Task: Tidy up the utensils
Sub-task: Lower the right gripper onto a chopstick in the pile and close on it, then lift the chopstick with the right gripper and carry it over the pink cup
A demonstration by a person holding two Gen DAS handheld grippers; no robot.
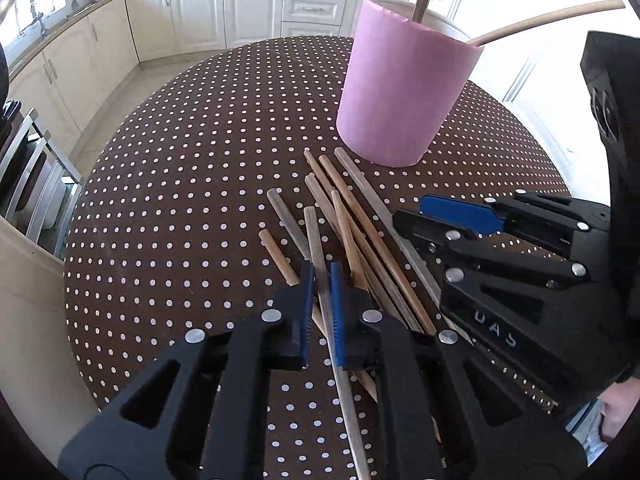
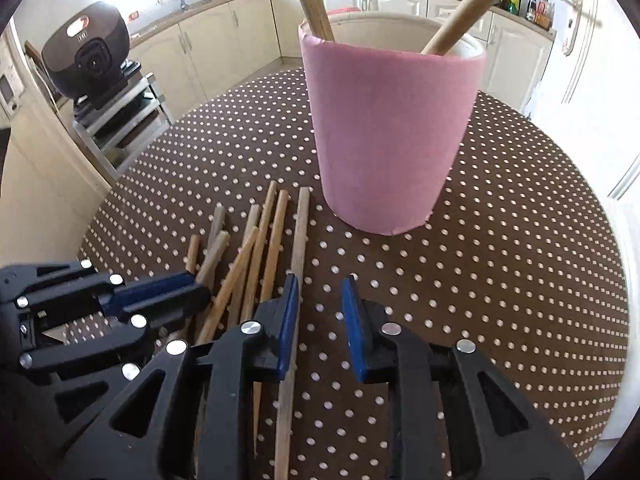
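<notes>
Sticks (image 1: 352,236) lie in a heap on the dotted surface (image 1: 180,200), just beside the pink cup (image 1: 404,92). The left gripper (image 1: 320,312) has its fingers nearly closed around one grey stick (image 1: 316,248). The right gripper (image 2: 320,320) is open, holding nothing. Next, I think: squeeze, lift, drop it in the cup.

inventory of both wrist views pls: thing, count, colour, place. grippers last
chopsticks: about eight, tan and grey wood, loose pile on the table in front of the cup
cup: one, pink, upright on the table behind the pile
sticks in cup: two, tan wood, leaning out over the rim
table: one, round, brown cloth with white dots
cabinets: cream, along the far walls
door: one, white, far right
left gripper: black with blue fingers, close around a grey chopstick; contact unclear
right gripper: black with blue fingers, open, one chopstick by its left finger
</notes>
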